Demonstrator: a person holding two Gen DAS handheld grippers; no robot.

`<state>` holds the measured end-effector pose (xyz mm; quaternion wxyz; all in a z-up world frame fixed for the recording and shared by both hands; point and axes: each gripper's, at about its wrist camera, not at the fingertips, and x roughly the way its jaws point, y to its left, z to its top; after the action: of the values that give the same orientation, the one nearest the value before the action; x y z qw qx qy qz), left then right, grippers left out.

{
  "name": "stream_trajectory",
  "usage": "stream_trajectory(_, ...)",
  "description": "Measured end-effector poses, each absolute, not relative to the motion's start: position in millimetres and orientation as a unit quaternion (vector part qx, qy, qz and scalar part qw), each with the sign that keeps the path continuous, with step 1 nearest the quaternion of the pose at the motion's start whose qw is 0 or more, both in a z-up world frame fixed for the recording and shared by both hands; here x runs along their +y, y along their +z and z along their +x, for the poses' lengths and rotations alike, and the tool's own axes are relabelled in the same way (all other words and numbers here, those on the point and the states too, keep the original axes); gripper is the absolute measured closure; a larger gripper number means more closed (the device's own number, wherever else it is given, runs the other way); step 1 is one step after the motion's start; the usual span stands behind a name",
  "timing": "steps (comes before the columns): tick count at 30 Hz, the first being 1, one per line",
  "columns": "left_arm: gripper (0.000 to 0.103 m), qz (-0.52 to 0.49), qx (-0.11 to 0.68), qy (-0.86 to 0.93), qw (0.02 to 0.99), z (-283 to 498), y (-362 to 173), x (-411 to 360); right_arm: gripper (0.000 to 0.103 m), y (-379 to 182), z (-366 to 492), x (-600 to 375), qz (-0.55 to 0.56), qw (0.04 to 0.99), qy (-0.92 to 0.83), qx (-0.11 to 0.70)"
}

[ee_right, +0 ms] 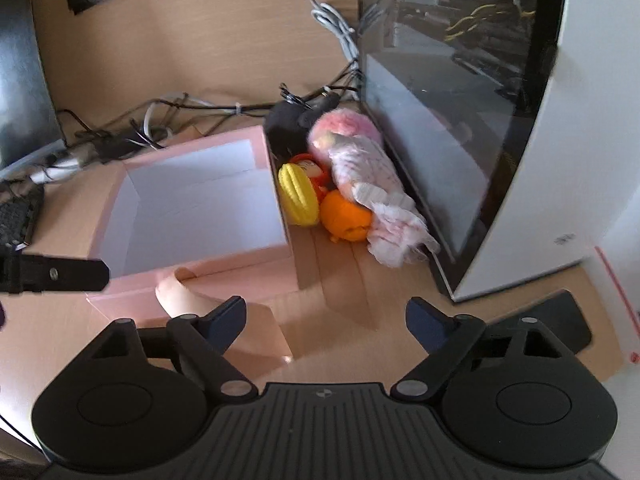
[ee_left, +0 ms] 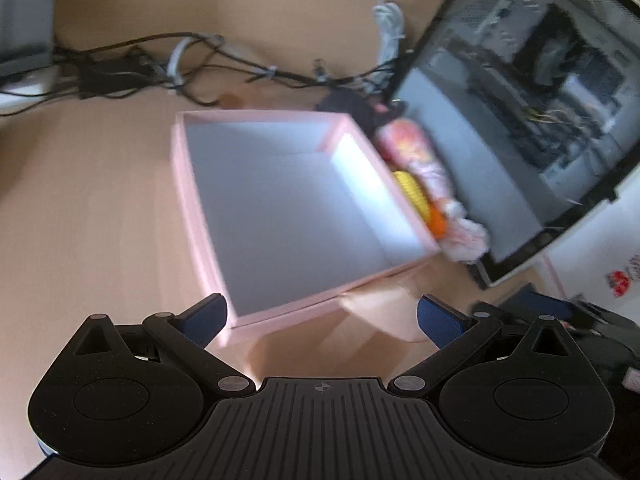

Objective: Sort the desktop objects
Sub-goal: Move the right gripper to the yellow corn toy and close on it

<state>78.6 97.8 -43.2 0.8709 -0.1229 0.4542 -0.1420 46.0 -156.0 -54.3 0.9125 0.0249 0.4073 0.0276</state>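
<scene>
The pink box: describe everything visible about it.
The pink box is an open, lidless square container that looks like cardboard, pale pink outside with a white lining. Nothing is seen inside it. It sits upright on the wooden desk, in front of a tangle of cables. Soft toys are crowded against its right wall, between it and the computer case. Neither gripper touches it.

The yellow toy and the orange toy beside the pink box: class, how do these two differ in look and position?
The yellow toy is ribbed and elongated, like a corn cob; the orange toy is rounder and smoother. The yellow toy lies right against the pink box wall, while the orange toy sits farther from it, against the pink doll. Both are small, soft-looking, and rest on the desk outside the box, between it and the computer case.
</scene>
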Motion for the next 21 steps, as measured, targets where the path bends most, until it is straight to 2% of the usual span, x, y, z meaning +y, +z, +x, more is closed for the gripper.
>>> stream_trajectory(11, 0.000, -0.156, 0.432, -0.074, 0.885, 80, -40, 106, 0.014, -81, 118, -141, 0.103, 0.895, 0.146, 0.408)
stream_trajectory(12, 0.000, -0.157, 0.428, -0.064, 0.888, 80, -39, 108, 0.009, -82, 122, -135, 0.108, 0.891, 0.164, 0.410)
stream_trajectory(19, 0.000, -0.172, 0.410, -0.007, 0.896, 84, -32, 128, 0.008, -83, 133, -104, 0.117, 0.856, 0.295, 0.408)
stream_trajectory(20, 0.000, -0.173, 0.405, -0.004, 0.898, 86, -29, 130, 0.001, -81, 131, -104, 0.110, 0.858, 0.293, 0.407)
stream_trajectory(21, 0.000, -0.173, 0.400, -0.006, 0.900, 86, -26, 131, 0.000, -79, 129, -105, 0.105, 0.860, 0.289, 0.407)
